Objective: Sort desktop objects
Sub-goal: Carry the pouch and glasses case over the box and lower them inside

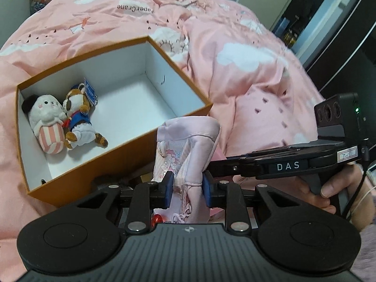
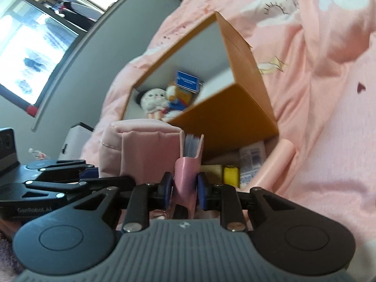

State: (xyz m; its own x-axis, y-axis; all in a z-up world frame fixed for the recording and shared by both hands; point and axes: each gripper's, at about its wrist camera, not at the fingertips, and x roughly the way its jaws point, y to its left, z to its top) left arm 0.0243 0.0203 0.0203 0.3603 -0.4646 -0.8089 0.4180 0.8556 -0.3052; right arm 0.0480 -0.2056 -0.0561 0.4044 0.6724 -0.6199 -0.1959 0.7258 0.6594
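Two grippers work over a pink quilt printed with white clouds and the words "PaperCrane", which read upside down in the left wrist view. On the quilt sits an open orange box with white inner walls. Inside it, at one end, lie a white plush toy in striped pink trousers and a brown plush toy in blue clothes with a blue tag. Just in front of the box, the left gripper is clamped on a pink pouch printed with cartoon figures. The right gripper, marked "DAS" on its side, is clamped on a small pink case holding blue-grey cards. Beside that case lie a white labelled bottle, its print too blurred to read, and a small yellow thing.
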